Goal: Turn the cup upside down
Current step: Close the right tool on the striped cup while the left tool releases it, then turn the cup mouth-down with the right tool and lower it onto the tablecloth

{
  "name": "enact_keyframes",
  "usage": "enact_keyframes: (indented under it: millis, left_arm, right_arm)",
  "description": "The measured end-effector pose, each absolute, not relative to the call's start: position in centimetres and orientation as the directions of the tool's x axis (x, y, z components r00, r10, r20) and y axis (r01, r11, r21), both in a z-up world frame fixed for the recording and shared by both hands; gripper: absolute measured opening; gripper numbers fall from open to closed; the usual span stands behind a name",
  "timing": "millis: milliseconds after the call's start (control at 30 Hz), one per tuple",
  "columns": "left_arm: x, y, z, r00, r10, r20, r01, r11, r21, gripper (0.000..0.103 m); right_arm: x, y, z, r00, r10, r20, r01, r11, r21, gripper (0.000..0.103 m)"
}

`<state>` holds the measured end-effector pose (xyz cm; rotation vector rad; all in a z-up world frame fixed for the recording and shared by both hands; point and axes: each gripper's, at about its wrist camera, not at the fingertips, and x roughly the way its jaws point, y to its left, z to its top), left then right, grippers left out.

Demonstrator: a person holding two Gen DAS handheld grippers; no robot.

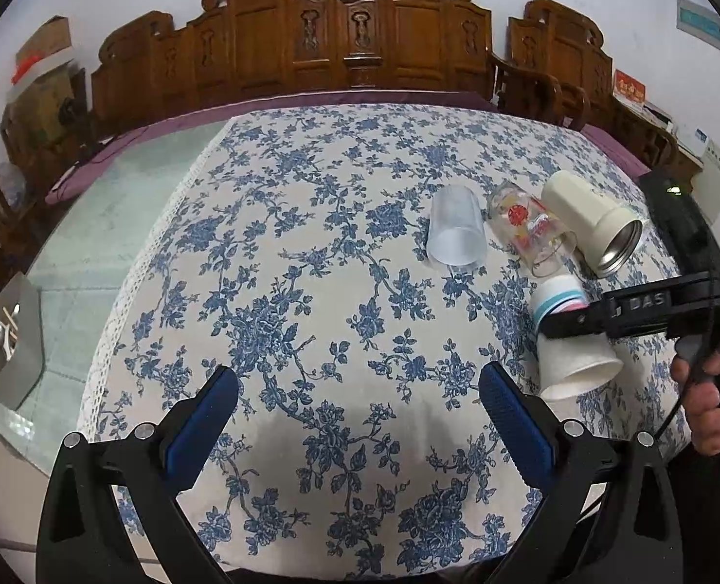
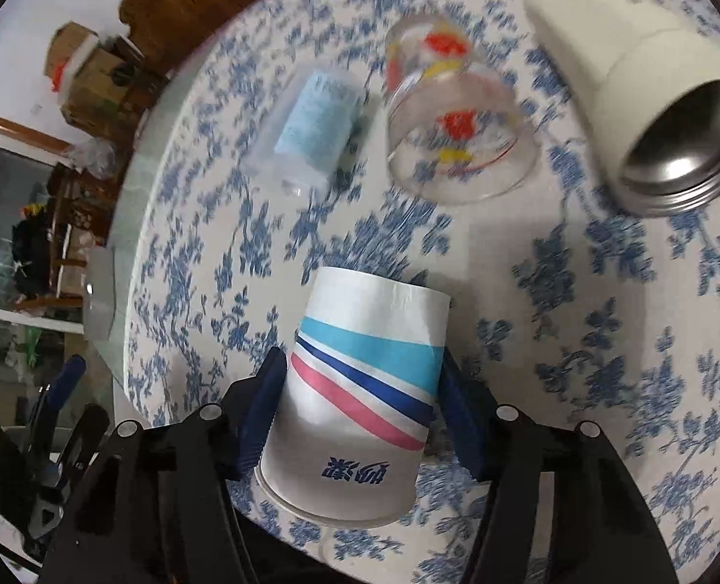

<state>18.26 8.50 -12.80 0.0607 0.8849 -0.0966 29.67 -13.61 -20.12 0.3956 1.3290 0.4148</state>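
A white paper cup (image 2: 360, 389) with cyan, navy and pink stripes sits between the blue pads of my right gripper (image 2: 362, 404), which is shut on it. The cup is tilted, its base pointing away from the camera and its mouth toward it, above the floral tablecloth (image 2: 603, 340). In the left wrist view the same cup (image 1: 571, 345) is held at the right by the right gripper (image 1: 554, 328), mouth down and toward me. My left gripper (image 1: 357, 413) is open and empty above the near part of the cloth.
Three other cups lie on their sides on the cloth: a frosted plastic cup (image 1: 455, 231), a clear glass with red and yellow print (image 1: 530, 228), and a cream steel-lined mug (image 1: 593, 221). Carved wooden chairs (image 1: 340, 34) stand behind the table. The bare glass tabletop (image 1: 117, 224) shows at left.
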Motion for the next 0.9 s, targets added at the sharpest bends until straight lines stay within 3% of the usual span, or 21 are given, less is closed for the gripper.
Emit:
enact_keyframes:
  millis: [367, 767, 900]
  left_arm:
    - [18.2, 7.9, -13.2, 0.628, -0.056, -0.776, 0.122, 0.992, 0.027, 0.095]
    - [18.1, 7.6, -13.1, 0.632, -0.055, -0.773, 0.129, 0.991, 0.035, 0.095]
    - [18.1, 7.6, -12.9, 0.636, -0.056, -0.770, 0.129, 0.991, 0.035, 0.095]
  right_arm:
    - [28.5, -16.0, -17.3, 0.524, 0.359, -0.773, -0.157, 0.932, 0.326, 0.063]
    - [26.4, -12.9, -18.4, 0.697, 0.111, -0.709, -0.206, 0.977, -0.050, 0.063]
    - [25.3, -12.7, -18.5, 0.717, 0.093, -0.691, -0.199, 0.977, -0.075, 0.063]
